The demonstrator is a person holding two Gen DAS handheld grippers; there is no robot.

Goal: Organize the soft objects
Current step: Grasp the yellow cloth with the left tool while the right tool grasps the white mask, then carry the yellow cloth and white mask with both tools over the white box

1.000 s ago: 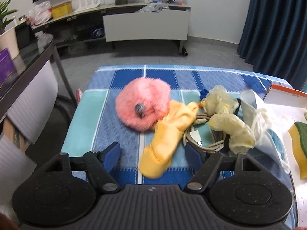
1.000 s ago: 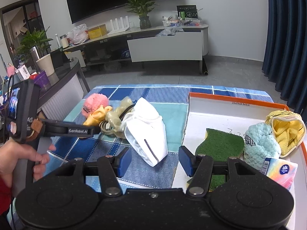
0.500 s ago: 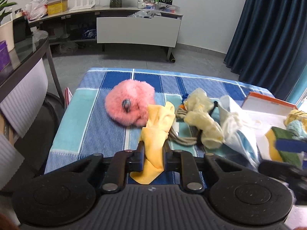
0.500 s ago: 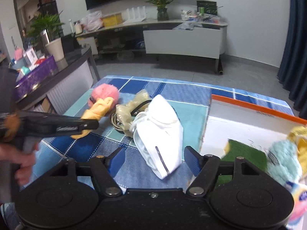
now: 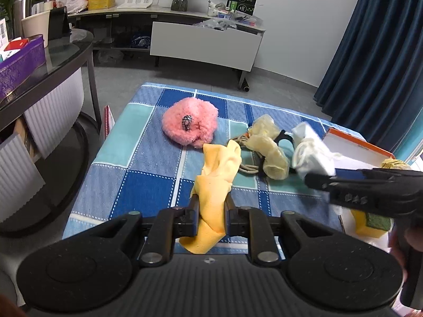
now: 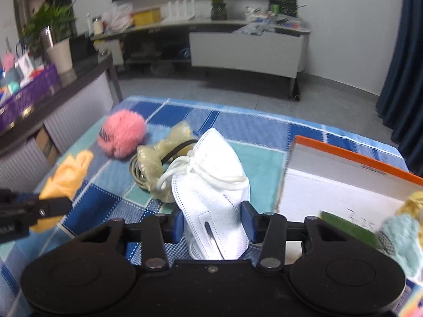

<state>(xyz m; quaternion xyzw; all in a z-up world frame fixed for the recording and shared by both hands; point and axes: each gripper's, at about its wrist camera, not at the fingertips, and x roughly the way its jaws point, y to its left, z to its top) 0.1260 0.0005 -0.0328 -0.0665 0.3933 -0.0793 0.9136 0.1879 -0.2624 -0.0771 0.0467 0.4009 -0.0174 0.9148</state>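
My left gripper (image 5: 211, 207) is shut on a yellow cloth (image 5: 218, 174) and holds it above the blue checked tablecloth (image 5: 148, 158); the cloth also shows in the right wrist view (image 6: 67, 175). My right gripper (image 6: 214, 223) is shut on a white face mask (image 6: 211, 192), seen in the left wrist view (image 5: 310, 149). A pink fluffy ball (image 5: 190, 125) lies on the cloth further back. A pale rubber glove (image 5: 268, 150) lies over a coiled cable (image 5: 244, 167).
An orange-rimmed white box (image 6: 351, 182) at the right holds a green sponge (image 6: 349, 228), a teal fluffy item (image 6: 401, 240) and a yellow cloth item (image 6: 415, 202). A dark glass side table (image 5: 45, 68) stands at the left. A TV bench (image 5: 203, 41) is behind.
My left gripper closed on the yellow cloth and lifted it. My right gripper moved over the white mask and closed on it.
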